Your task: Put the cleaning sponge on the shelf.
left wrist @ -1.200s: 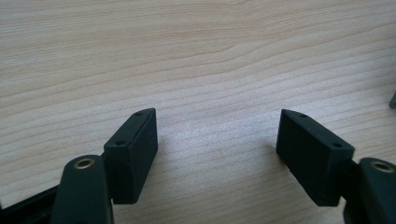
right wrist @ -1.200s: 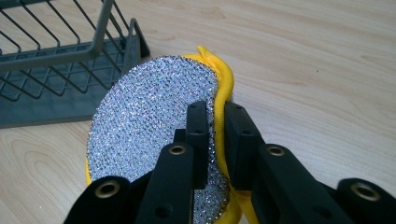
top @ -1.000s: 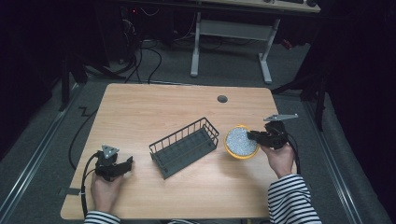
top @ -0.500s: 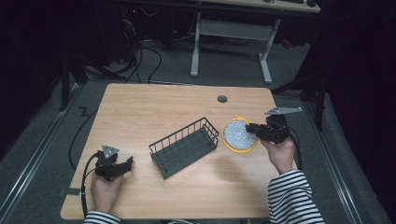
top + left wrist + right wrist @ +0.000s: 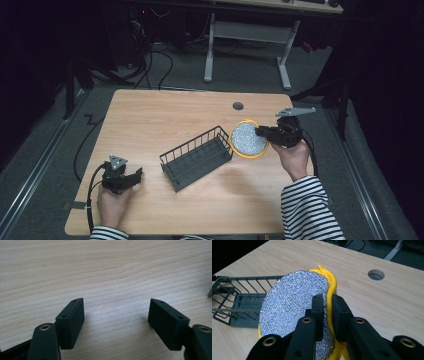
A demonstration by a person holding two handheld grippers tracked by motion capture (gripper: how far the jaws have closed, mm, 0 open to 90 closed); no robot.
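Yellow-rimmed scourer [image 5: 294, 305], edge in right tongs [image 5: 327, 315]

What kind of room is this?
Probably a lab or workshop, not a kitchen: a plain wooden table with a cable hole, cables on the floor, and another desk frame behind.

Honestly, there's nothing for you to read anywhere here: no label, brand, number or sign on anything in the shots you've got. Anything that might carry print at the dark back of the room is too dim and small to make out.
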